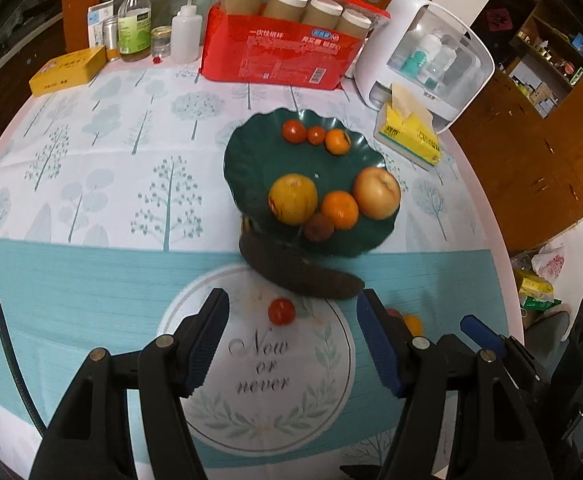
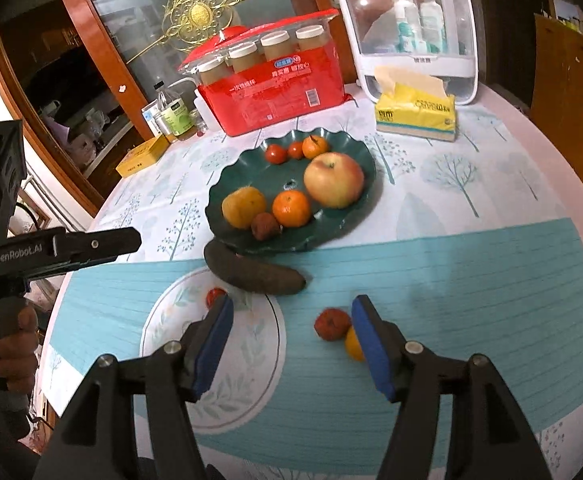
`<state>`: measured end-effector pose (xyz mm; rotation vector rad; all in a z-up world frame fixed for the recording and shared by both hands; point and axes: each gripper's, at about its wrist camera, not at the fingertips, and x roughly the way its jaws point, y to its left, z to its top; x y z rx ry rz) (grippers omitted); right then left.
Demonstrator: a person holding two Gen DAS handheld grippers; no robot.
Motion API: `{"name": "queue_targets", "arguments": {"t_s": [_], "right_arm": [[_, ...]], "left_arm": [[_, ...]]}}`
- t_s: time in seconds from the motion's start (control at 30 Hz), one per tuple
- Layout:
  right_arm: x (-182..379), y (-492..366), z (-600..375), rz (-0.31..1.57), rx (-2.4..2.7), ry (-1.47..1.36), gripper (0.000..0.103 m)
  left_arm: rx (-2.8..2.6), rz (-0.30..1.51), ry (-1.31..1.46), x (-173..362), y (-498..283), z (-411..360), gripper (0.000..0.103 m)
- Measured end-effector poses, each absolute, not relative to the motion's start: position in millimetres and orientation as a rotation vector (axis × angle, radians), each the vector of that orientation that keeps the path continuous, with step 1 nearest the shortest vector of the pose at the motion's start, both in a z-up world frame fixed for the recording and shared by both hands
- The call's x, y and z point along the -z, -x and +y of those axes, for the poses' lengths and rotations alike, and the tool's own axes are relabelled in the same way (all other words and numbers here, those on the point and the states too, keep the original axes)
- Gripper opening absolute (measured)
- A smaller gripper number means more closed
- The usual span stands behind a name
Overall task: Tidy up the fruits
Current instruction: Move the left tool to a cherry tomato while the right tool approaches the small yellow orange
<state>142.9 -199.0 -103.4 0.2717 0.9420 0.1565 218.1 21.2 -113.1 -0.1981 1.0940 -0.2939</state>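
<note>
In the left wrist view, the green plate [image 1: 251, 160] holds apples, oranges and small tomatoes; a dark banana [image 1: 291, 268] lies against its near rim, a loose tomato [image 1: 281, 311] just nearer. The left gripper [image 1: 293, 340] stands half open, holding nothing.

The right wrist view alone shows a hand [image 2: 13, 354] gripping the left tool. Near the plate [image 2: 227, 188], the right gripper [image 2: 291, 342] stands apart and empty, a red fruit [image 2: 331, 323] beside one blue pad.
</note>
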Motion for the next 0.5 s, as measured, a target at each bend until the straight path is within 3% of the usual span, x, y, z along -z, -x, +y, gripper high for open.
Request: {"name": "queue_targets", "arguments": {"t_s": [0.5], "right_arm": [[137,-121,-216,1.054,-0.188,-0.178,0.062]], "left_arm": [[0.170,1.137,0.241,158,-194,3,0.065]]}}
